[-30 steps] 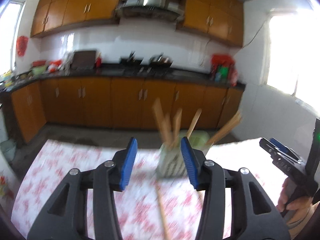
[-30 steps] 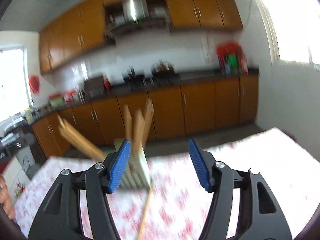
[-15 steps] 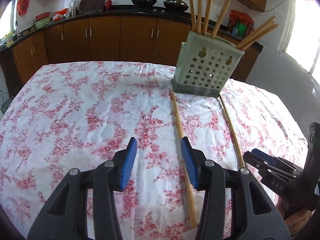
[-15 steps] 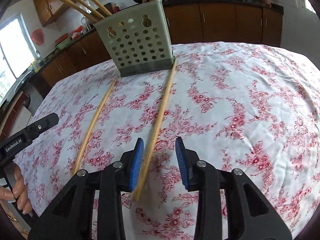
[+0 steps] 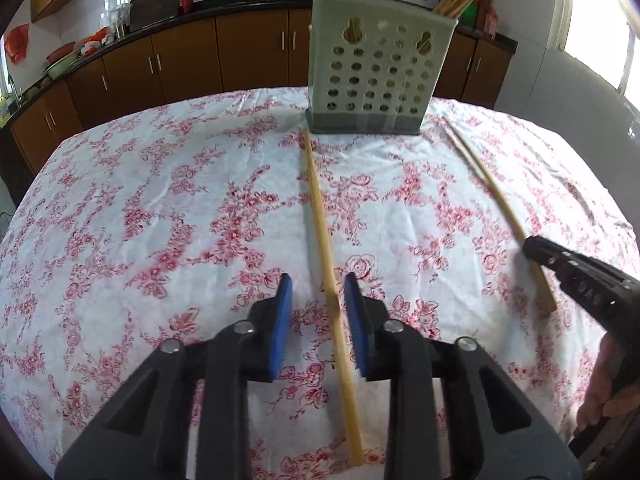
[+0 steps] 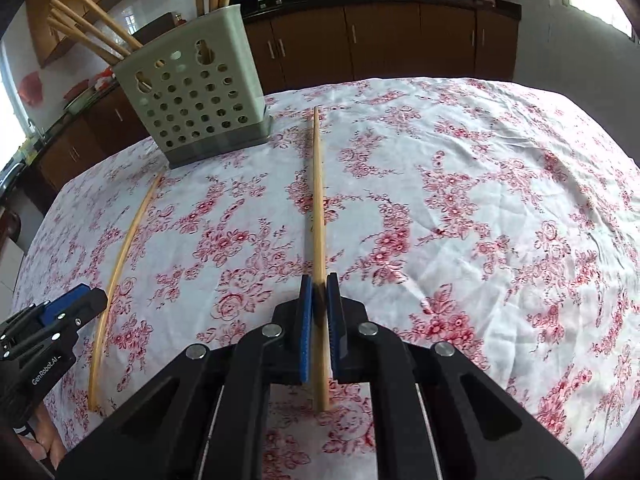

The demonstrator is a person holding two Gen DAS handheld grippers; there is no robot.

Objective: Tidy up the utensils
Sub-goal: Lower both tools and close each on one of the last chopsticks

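The left gripper (image 5: 316,312) is angled steeply down toward the floral tablecloth (image 5: 160,208). Its jaws are closing, and the left chopstick (image 5: 326,264) is seen between the blue pads, with gaps visible on both sides. The right gripper (image 6: 319,312) is tilted down likewise and is clamped on the right chopstick (image 6: 317,200) near its close end, which is seen resting on the cloth. Two chopsticks are counted lying loose, one running forward from each gripper. One perforated holder (image 5: 380,68) is seen ahead of both, between the far tips, and several more sticks are held upright in it; their number cannot be told.
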